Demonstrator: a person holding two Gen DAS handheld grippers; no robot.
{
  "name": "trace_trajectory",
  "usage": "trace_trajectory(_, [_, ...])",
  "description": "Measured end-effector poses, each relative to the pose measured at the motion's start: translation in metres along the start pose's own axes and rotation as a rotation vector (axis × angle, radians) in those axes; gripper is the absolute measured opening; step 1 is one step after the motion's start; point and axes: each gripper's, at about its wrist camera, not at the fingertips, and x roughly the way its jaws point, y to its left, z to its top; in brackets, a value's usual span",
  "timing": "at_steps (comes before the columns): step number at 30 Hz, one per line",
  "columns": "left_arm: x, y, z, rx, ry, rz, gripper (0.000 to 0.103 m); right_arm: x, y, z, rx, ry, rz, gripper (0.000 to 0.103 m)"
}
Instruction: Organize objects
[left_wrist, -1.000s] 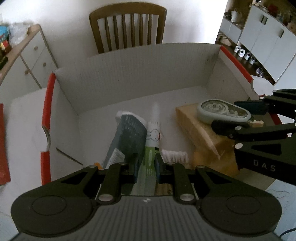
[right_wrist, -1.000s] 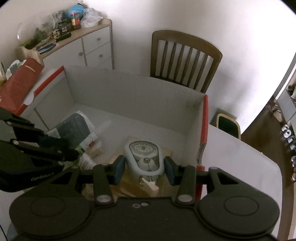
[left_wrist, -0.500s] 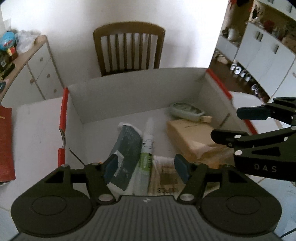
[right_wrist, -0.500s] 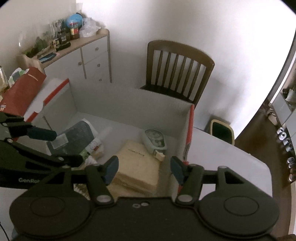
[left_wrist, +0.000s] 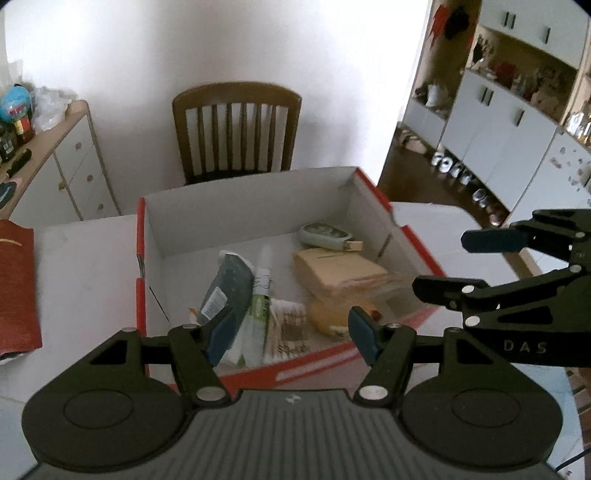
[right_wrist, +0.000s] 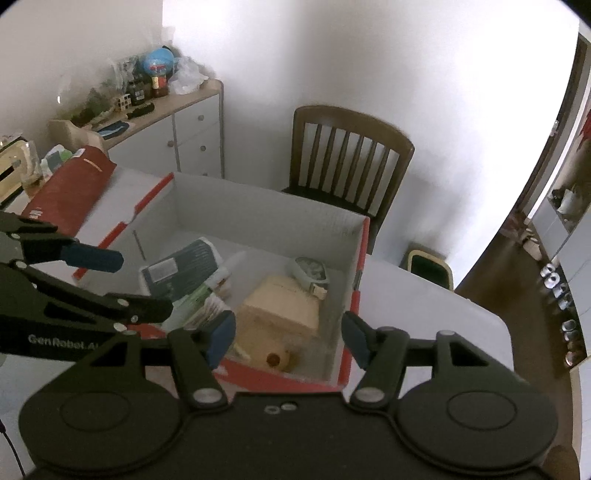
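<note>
Both grippers have let go and drawn back and up from the red-and-white cardboard box (left_wrist: 369, 192). A second ago the left gripper (left_wrist: 291, 334) was clamped on the green-and-white tube (left_wrist: 260, 295) low inside the box, and the right gripper (right_wrist: 288, 338) bracketed the pale green oval timer (right_wrist: 310, 271). Now the left gripper's jaws stand about half open with nothing between them. The right gripper's jaws are opening and also hold nothing; its dark linkage shows at the right of the left wrist view.

Both items now lie in the box, so this pair of placements looks finished, and the next step is probably to fetch more loose objects or to end the tidy-up.

The tube lies straight ahead of the left gripper, just beyond its fingertips, its long axis running away from the tool with the white cap at the far end. It lies just beside the dark grey pouch (left_wrist: 229, 288) on its left, and a packet of cotton swabs (left_wrist: 288, 325) lies on its right. The timer sits ahead of the right gripper near the box's far wall, at the far end of the tan cardboard package (right_wrist: 284, 306), with its small beige tab toward the tool.
</note>
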Motion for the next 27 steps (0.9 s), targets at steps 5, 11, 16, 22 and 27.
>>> trace_trajectory(5, [-0.032, -0.009, -0.015, 0.016, -0.033, -0.038, 0.066, -0.028, 0.009, -0.012, 0.012, -0.02, -0.007, 0.063])
trace_trajectory(11, [-0.066, -0.013, -0.039, 0.02, -0.062, -0.074, 0.066, -0.064, 0.021, -0.031, 0.047, -0.043, 0.011, 0.063])
trace_trajectory(16, [-0.087, -0.012, -0.061, 0.023, -0.07, -0.095, 0.066, -0.087, 0.033, -0.052, 0.061, -0.05, 0.04, 0.068])
trace_trajectory(22, [-0.107, -0.01, -0.092, 0.032, -0.083, -0.107, 0.077, -0.106, 0.042, -0.082, 0.096, -0.051, 0.039, 0.071])
trace_trajectory(27, [-0.116, -0.006, -0.122, 0.015, -0.079, -0.122, 0.081, -0.113, 0.043, -0.11, 0.146, -0.038, 0.031, 0.08])
